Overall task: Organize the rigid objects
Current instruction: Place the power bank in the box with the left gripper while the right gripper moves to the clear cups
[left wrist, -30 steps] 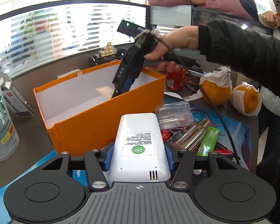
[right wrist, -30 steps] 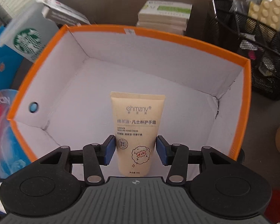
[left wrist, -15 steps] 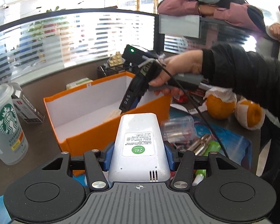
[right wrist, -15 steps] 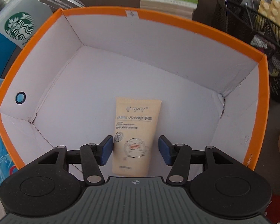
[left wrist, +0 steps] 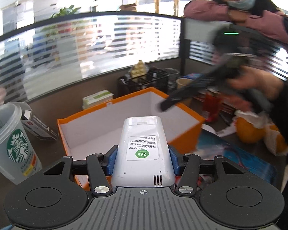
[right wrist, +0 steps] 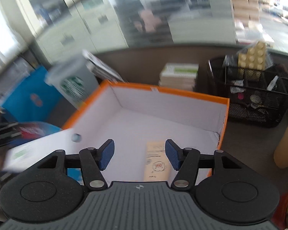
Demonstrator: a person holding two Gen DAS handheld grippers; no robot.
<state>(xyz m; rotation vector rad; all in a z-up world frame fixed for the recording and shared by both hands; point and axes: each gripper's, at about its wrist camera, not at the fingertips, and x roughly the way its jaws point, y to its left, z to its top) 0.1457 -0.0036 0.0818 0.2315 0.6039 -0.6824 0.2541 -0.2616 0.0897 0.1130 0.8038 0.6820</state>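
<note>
My left gripper [left wrist: 142,160] is shut on a white remote control [left wrist: 143,151], held just over the near wall of the orange box [left wrist: 188,140]. The box's white inside shows beyond the remote. In the left wrist view my right gripper [left wrist: 164,105] appears blurred above the box's far right corner, held by a hand [left wrist: 259,80]. In the right wrist view my right gripper [right wrist: 138,156] has blue pads apart, jaws still opening, nothing between them. The cream hand-cream tube [right wrist: 157,163] lies flat on the floor of the orange box [right wrist: 182,92], below the right pad.
A Starbucks cup [left wrist: 11,143] stands left of the box, a dark carton [left wrist: 38,124] behind it. A black mesh organiser [right wrist: 255,94] and stacked booklets [right wrist: 178,74] sit behind the box. Wrapped oranges [left wrist: 249,132] lie right. A paper cup [right wrist: 286,143] stands right. A person leans on the partition.
My right gripper let go of the cream tube, which now lies on the box floor, and lifted up and back. My left gripper carried the remote up toward the box's near wall.
</note>
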